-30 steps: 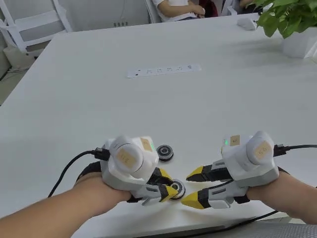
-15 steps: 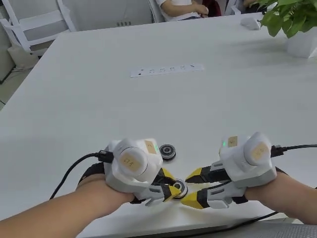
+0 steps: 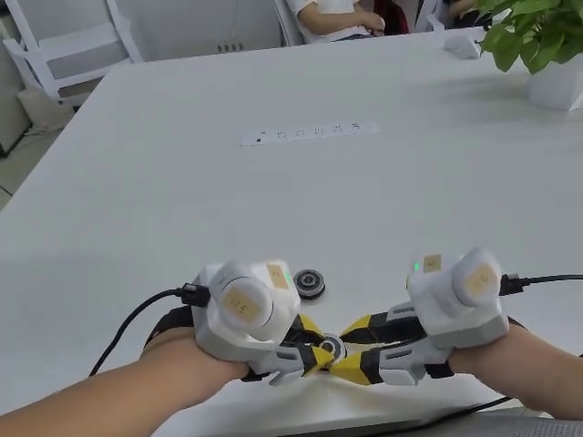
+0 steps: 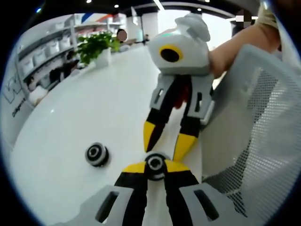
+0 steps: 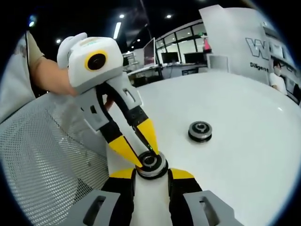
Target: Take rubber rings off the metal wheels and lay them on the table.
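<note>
Metal wheel [image 3: 330, 348], a small one, sits well to the near side of the power strip [image 3: 310, 133], close to the near edge of the white table [image 3: 182, 182], and both grippers' yellow tips meet at it.

The left gripper [image 3: 317, 353] has it pinched. In the left gripper view its own two tips press on either side of the wheel [image 4: 155, 165], closed down to the wheel's width.

The right gripper [image 3: 342, 349] faces the left one across the wheel. Its jaws are parted a little wider than the wheel, with the tips just beside the rim (the right gripper view shows them flanking it low on both sides). No firm grip by this claw can be made out.

A second wheel [image 3: 310, 282] lies flat on the table between the power strip and the held wheel, near the held one but apart from it and from both sets of tips.

Beyond the power strip, at the far right corner, stands a potted plant [image 3: 537, 32].
</note>
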`<control>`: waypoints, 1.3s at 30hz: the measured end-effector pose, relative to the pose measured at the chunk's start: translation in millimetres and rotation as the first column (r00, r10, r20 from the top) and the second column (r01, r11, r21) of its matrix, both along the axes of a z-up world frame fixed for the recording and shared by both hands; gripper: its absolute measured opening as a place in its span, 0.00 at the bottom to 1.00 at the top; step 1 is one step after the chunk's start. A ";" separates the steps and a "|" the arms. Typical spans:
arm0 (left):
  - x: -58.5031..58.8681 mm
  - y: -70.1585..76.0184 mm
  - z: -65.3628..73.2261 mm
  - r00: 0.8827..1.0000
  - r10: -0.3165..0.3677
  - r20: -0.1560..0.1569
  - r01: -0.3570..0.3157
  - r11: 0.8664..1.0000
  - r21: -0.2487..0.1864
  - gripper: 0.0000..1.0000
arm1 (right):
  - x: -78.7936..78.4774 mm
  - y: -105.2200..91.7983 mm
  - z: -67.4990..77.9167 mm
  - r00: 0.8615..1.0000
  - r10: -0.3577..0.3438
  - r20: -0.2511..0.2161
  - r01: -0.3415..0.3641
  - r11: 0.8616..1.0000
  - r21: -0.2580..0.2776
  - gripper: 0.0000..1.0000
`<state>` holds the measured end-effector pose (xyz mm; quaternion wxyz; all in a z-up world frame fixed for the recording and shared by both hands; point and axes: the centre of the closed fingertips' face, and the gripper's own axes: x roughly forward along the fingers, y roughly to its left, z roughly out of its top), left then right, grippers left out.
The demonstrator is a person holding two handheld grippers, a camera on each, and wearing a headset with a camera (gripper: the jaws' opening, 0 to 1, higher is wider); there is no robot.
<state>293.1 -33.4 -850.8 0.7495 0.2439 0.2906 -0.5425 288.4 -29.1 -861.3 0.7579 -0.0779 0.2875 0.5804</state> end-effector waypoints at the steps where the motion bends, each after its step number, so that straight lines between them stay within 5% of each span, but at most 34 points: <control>1: 0.0 0.1 0.0 1.000 0.000 0.000 0.000 1.000 0.000 0.14 | 0.0 0.0 0.1 1.000 0.001 0.001 -0.001 1.000 0.001 0.25; 39: -1.9 0.6 0.2 1.000 0.008 0.009 -0.008 1.000 -0.001 0.14 | -6.1 -9.0 -3.0 0.999 0.011 0.034 -0.010 0.999 -0.037 0.06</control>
